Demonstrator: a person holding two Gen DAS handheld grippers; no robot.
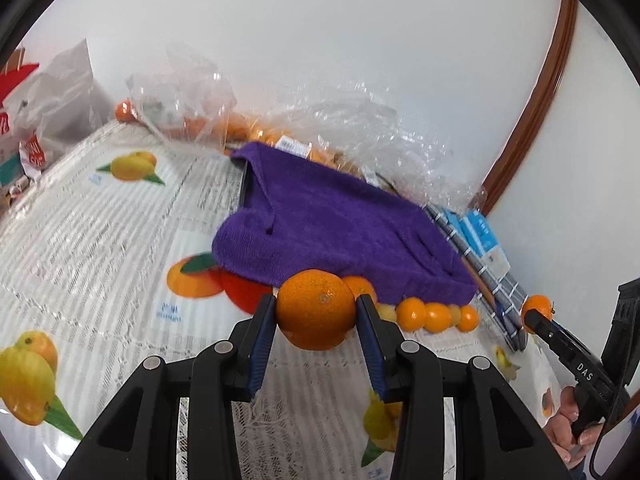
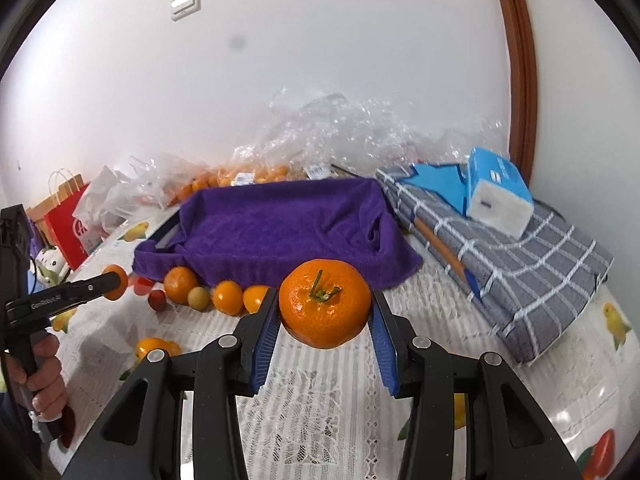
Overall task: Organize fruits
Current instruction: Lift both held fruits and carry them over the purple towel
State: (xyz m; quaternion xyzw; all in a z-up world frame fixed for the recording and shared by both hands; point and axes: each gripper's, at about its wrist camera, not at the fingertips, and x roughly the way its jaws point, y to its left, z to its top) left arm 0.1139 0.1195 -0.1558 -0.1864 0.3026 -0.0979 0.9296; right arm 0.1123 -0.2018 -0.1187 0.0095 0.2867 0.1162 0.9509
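My left gripper (image 1: 316, 302) is shut on a round orange (image 1: 312, 324), held just above the tablecloth in front of a purple towel (image 1: 340, 232) that lines a tray. In the right wrist view my right gripper (image 2: 326, 296) is shut on a mandarin (image 2: 324, 320) with a green stem, also in front of the purple towel (image 2: 280, 224). Several small oranges (image 2: 227, 298) lie in a row along the towel's near edge. Each gripper shows at the edge of the other's view: the right gripper (image 1: 534, 316) and the left gripper (image 2: 114, 278), both holding fruit.
Crinkled clear plastic bags (image 2: 320, 136) with more oranges stand behind the tray by the wall. A blue tissue pack (image 2: 500, 196) rests on a grey checked bundle (image 2: 540, 280) at the right. A red paper bag (image 2: 68, 232) stands far left. A small red fruit (image 2: 157, 300) lies nearby.
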